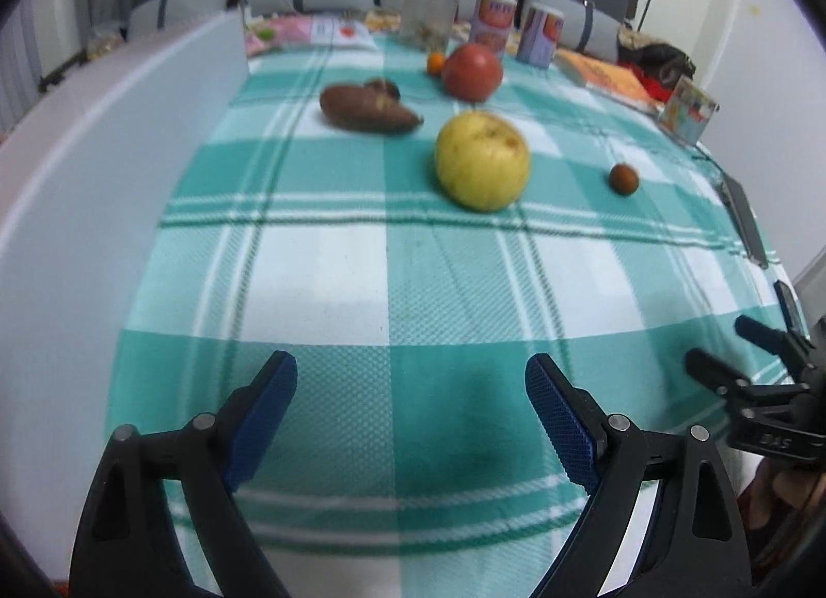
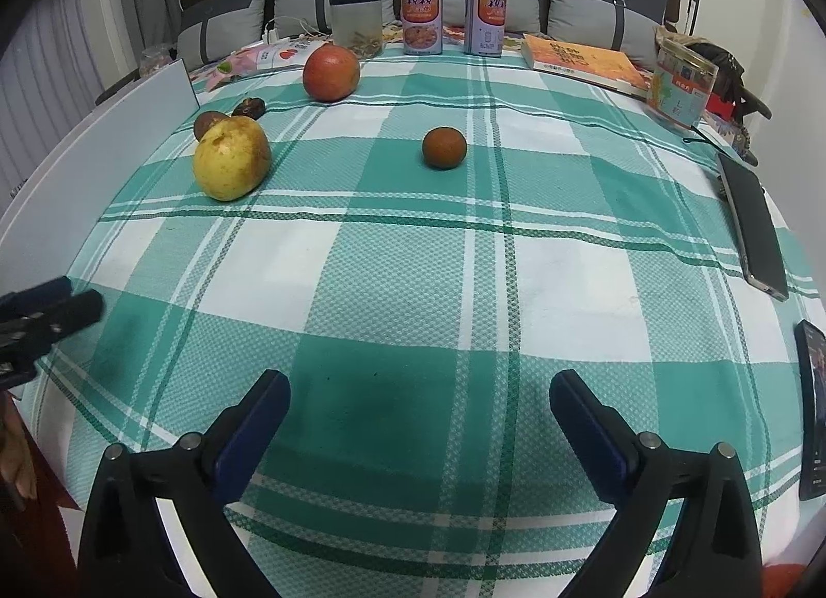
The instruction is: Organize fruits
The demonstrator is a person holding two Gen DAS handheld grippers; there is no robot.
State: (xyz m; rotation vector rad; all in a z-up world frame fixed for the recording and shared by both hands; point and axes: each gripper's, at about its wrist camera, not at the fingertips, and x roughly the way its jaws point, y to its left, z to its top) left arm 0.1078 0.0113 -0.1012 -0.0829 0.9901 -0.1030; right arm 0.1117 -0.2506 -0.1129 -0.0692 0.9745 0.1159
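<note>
Low over the near edge of the green-and-white checked cloth (image 1: 320,278), the left gripper (image 1: 411,381) is holding its blue-padded fingers (image 1: 263,417) spread wide, gripping nothing and touching nothing, with only bare cloth lying between them. Off to its right, the right gripper (image 2: 419,399) is doing the same, its fingers (image 2: 593,433) standing wide apart and empty above the cloth. Well ahead of the left gripper, a yellow pear (image 1: 481,161) is sitting on the cloth, with a brown sweet potato (image 1: 369,108) lying beyond it to the left and a red apple (image 1: 472,71) resting farther back; a tiny orange fruit (image 1: 435,62) is sitting just beside the apple. A small brown round fruit (image 2: 444,147) is lying apart from the others, straight ahead of the right gripper. Along the far edge, a clear jar (image 2: 356,25) and two printed cans (image 2: 422,21) are standing upright, with an orange book (image 2: 583,63) lying to their right. At the right edge of the cloth, a dark tablet (image 2: 753,231) is lying flat.
</note>
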